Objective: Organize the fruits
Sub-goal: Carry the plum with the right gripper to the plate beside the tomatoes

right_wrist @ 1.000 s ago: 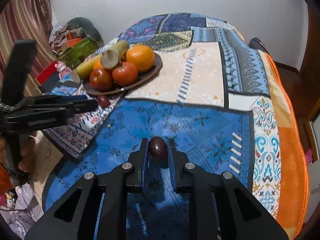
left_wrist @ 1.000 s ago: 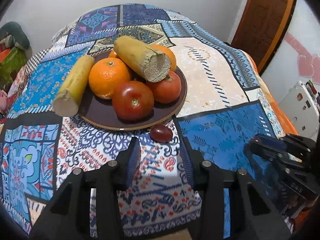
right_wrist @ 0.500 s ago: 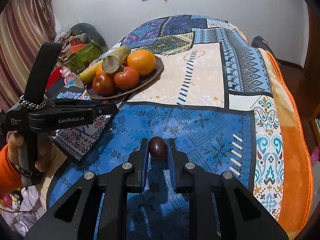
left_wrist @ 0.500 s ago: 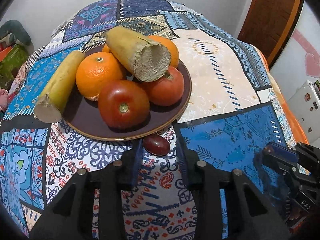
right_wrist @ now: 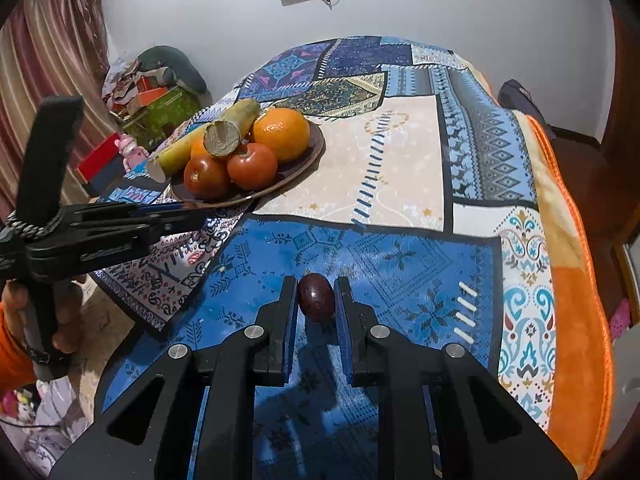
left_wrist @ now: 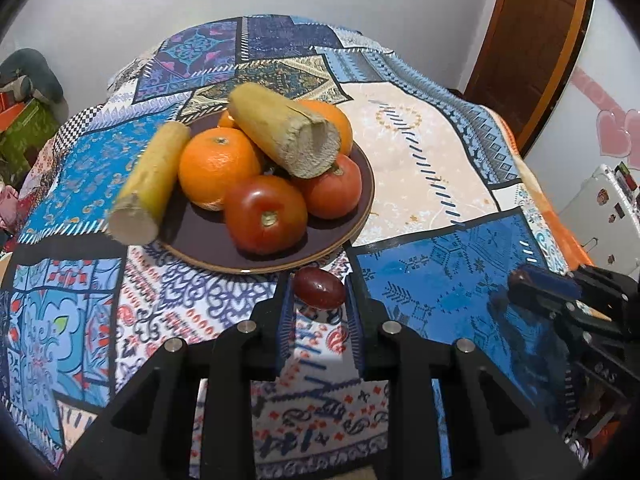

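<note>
L gripper (left_wrist: 319, 296) has just been closing its jaws and now pinches a small dark-red oval fruit (left_wrist: 319, 288) between its blue pads, right at the near rim of the brown plate (left_wrist: 362, 216); whether the fruit rests on the cloth or is lifted can't be told. R gripper (right_wrist: 316, 300) is clamped on a second dark purple-red fruit (right_wrist: 316, 297), pads pressing both sides, over the deep-blue patch of the patchwork blanket (right_wrist: 400, 168), well apart from the plate. On the plate, in the L wrist view: two tomatoes, front tomato (left_wrist: 266, 214) near the rim w/ the other tomato (left_wrist: 330, 188) just beside it to the right; an orange (left_wrist: 219, 168) behind-left, another orange (left_wrist: 330, 124) at the back, a third mostly hidden. A thick yellowish cut stalk (left_wrist: 286, 134) lies on top of the pile, cut end facing the camera; a second yellow stalk (left_wrist: 150, 184) leans on the plate's left edge, its cut end hanging out past the rim. In the R wrist view a hand (right_wrist: 44, 312) w/ an orange sleeve (right_wrist: 12, 356) holds the L gripper's handle at far left.
</note>
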`<state>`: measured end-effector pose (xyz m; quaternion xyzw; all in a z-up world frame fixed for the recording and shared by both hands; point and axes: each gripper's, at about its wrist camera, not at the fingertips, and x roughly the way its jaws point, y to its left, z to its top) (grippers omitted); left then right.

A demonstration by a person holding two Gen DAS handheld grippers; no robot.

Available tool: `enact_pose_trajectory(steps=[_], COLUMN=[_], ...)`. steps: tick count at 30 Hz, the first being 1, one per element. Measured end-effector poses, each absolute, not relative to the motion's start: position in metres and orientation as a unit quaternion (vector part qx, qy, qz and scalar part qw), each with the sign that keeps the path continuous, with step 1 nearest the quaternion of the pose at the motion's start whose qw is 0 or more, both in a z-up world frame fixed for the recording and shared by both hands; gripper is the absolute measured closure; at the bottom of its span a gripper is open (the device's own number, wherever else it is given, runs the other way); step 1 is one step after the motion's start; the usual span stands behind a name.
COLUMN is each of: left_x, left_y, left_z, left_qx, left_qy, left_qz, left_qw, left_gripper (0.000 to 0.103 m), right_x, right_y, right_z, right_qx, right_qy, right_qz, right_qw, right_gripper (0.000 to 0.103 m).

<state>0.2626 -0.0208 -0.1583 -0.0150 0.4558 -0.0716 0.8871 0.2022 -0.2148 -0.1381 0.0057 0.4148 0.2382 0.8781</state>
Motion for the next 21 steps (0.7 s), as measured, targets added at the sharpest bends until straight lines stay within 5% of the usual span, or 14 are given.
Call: enact_pose_trajectory(steps=[21], left_x=[0.275], left_y=[0.051], left_z=[-0.131], left_qx=[-0.040], left_qy=[0.430], left_qz=[-0.052], left_qw=[0.901], left_gripper=[0.077], right_x=[0.249], right_y=[-0.126], right_z=[-0.127], right_qx=[-0.024], right_qy=[0.397], right_qz=[0.295], right_qw=[0.869], right_gripper=[0.086])
